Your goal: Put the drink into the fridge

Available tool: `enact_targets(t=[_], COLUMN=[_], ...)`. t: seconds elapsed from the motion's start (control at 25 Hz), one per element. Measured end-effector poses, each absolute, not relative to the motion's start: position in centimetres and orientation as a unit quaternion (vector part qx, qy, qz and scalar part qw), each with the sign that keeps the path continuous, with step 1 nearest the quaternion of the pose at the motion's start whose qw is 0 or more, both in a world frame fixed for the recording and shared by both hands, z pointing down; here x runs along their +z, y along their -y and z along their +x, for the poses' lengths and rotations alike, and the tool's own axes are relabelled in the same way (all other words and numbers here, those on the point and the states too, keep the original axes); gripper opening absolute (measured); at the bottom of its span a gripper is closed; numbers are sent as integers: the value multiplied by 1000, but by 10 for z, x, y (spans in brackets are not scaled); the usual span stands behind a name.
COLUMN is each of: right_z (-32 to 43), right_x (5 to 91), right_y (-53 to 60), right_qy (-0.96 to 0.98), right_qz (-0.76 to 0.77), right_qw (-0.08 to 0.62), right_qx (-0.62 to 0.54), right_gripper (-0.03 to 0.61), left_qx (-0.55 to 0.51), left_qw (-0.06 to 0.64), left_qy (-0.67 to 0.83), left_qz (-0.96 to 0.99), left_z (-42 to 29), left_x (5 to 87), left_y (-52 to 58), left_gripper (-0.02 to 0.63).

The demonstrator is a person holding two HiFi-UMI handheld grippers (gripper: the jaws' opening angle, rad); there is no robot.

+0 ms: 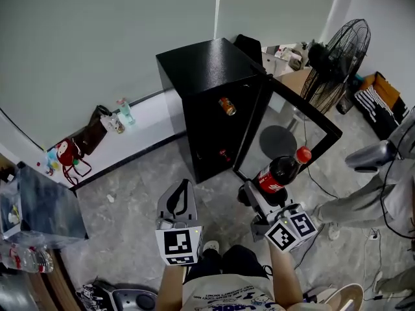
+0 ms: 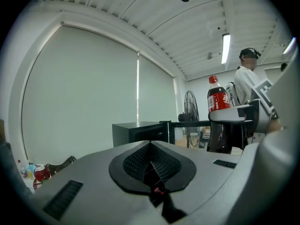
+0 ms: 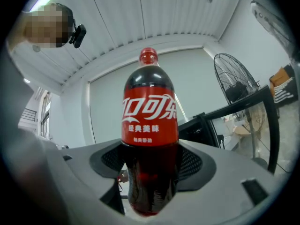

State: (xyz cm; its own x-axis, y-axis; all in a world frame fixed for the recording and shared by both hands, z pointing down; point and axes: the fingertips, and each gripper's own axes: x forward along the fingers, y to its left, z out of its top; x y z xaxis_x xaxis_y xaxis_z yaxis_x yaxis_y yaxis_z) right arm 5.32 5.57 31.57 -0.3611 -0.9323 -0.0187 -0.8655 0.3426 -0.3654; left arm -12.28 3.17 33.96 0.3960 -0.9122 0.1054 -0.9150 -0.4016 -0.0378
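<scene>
Presently, the bottle (image 3: 150, 139) is off the floor, carried in the right tongs (image 1: 256, 196) in front of the open fridge (image 1: 207, 76), not yet inside.

Materials and shapes:
- Bottle: clear plastic, dark cola, red wrap label with white print, red screw cap. Rounded shoulder, narrow neck, smooth wall.
- Tongs: matte grey moulded shells; black pads with a fine mesh texture, set in teardrop-shaped recesses. Each carries a cube with square black-and-white markers.
- Fridge: small black box, finely grained top. Its door (image 1: 305, 105) is a black frame round a clear pane and stands swung wide.
- Can (image 1: 227, 106): small, reddish, on an upper shelf inside.
- Floor (image 1: 142, 199): mottled grey, stone-like.
- Fan (image 1: 337, 57): round black wire cage on a stand, beyond the door.

Bottle against tongs:
- Right tongs are clamped on the bottle. The pads press either side of the dark lower body, just below the label; the base bulges out under them.
- Left tongs (image 1: 181, 193) are closed pad to pad, with nothing between them. They sit well to the left of the bottle, apart from it.

Orientation:
- Long axis vertical, cap up, base down; the left gripper view shows it upright.
- The label faces back along the right tongs.
</scene>
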Motion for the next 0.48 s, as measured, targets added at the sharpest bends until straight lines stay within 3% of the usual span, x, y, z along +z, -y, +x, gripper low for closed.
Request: enact_targets(t=[0.48], right_z=[69], right_x=[358], right_y=[41], right_qy=[-832], right_qz=[-520], right_qw=[73], right_qx=[-180], right_gripper=[304], left_qx=[104], left_qw=[54], left_qy=[534], left_qz=[837], left_z=[-74], left_x=[400], left_y=[51], left_gripper=[5])
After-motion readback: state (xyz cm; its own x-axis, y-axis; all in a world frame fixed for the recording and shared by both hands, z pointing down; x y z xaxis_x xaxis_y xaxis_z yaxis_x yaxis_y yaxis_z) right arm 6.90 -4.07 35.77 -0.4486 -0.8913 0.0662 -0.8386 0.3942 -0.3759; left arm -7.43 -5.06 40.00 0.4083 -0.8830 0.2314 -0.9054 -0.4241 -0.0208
